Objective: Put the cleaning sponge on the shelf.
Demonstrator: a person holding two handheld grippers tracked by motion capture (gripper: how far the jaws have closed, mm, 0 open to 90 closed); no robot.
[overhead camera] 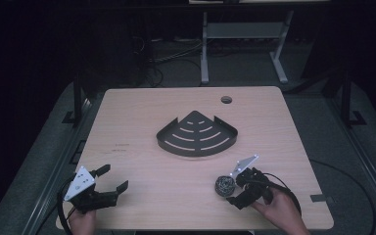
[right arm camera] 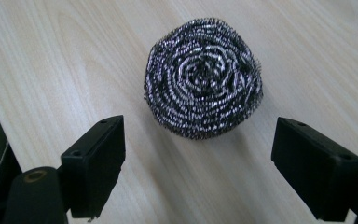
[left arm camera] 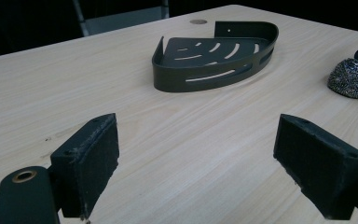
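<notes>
The right gripper point(right arm camera: 198, 175) has its jaws spread wide and released, one on each side of the steel scourer point(right arm camera: 203, 77), which lies just ahead of them and touches neither. The scourer rests flat on the tabletop point(overhead camera: 142, 161), on the near side of the black corner caddy point(overhead camera: 197, 134) and clear of it. Judged by its coiled wire mesh, the scourer is light, springy and compressible, rough enough not to slip, and not fragile. Take hold across its widest middle, jaws low to the tabletop, and close until the mesh yields slightly. The left gripper point(overhead camera: 105, 183) also has its jaws released and holds nothing; it sits to the near left of the caddy, well apart from the scourer.
</notes>
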